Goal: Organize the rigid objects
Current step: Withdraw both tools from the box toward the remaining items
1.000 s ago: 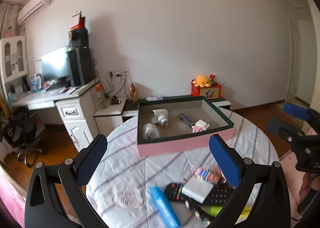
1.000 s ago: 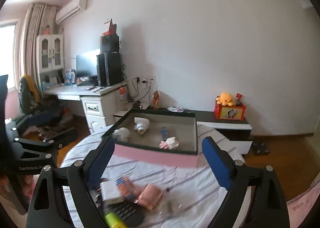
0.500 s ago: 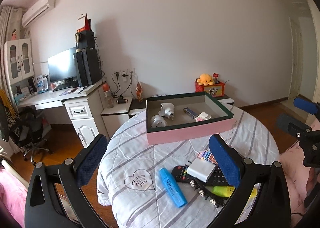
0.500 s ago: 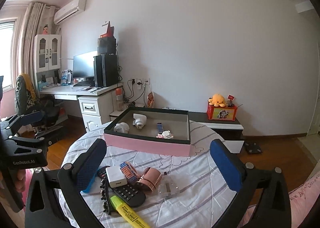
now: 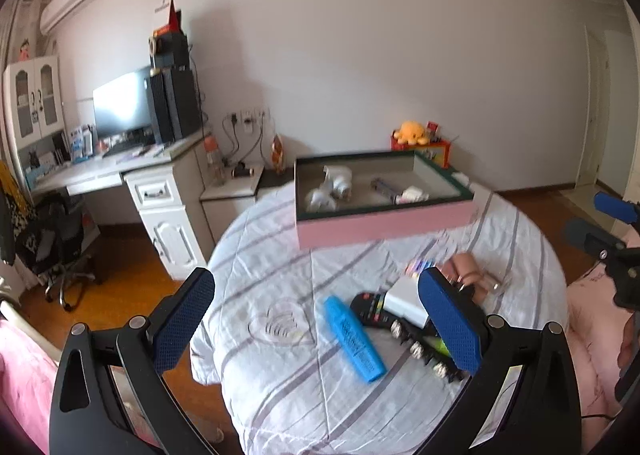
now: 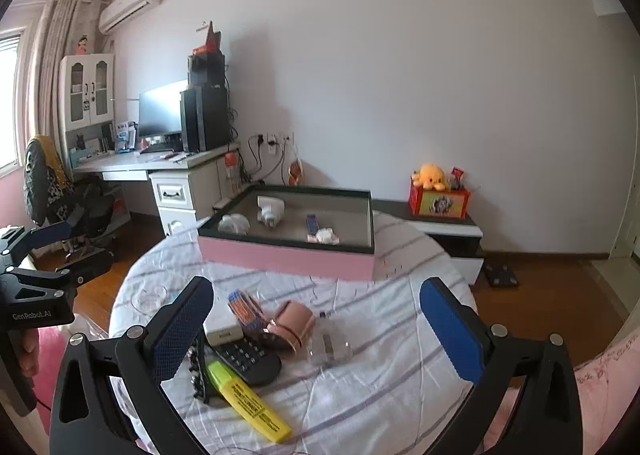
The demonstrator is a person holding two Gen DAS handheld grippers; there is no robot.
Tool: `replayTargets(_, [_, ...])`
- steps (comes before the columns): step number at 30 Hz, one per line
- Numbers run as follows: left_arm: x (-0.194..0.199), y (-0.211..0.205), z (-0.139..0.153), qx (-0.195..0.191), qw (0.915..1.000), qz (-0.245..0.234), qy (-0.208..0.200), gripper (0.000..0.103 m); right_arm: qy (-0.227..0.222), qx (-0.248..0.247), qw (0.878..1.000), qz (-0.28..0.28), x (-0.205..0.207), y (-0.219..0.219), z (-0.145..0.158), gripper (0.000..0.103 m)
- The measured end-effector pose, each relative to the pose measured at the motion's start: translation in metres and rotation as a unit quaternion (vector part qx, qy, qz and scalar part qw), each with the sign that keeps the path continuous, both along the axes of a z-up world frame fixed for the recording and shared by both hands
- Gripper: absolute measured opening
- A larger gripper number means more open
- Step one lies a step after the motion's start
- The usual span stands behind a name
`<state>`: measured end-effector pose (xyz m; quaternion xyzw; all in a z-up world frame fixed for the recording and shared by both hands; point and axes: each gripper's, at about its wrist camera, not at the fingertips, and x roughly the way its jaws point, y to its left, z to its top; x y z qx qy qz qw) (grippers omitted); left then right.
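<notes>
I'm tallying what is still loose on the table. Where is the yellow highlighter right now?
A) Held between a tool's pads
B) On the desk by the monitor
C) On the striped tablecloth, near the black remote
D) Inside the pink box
C: the yellow highlighter lies flat on the tablecloth beside the black remote, outside the pink box.

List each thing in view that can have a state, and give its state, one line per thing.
Left hand-held gripper: open, empty.
Right hand-held gripper: open, empty.
Pink box: lidless, a few items inside.
Blue highlighter: capped, lying flat.
Yellow highlighter: capped, lying flat.
Remote control: lying buttons up.
Monitor: screen dark.
</notes>
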<state>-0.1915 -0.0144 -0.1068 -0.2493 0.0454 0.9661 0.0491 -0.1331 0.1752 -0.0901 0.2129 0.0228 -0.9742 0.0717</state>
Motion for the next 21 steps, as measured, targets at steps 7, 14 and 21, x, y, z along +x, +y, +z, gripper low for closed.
replayTargets(7, [-0.018, 0.006, -0.042, -0.011, 0.9981, -0.006, -0.061, 0.103, -0.053, -0.004, 0.999, -0.013, -0.015, 0.011, -0.034, 0.103])
replayTargets(14, [-0.042, 0.007, -0.079, -0.013, 0.993, -0.002, -0.117, 0.103, -0.093, -0.005, 0.996, -0.015, -0.029, 0.012, -0.056, 0.103])
replayTargets(21, [-0.064, -0.003, -0.102, 0.013, 0.988, 0.003, -0.154, 0.092, -0.114, -0.009, 0.993, -0.012, -0.045, 0.011, -0.068, 0.103])
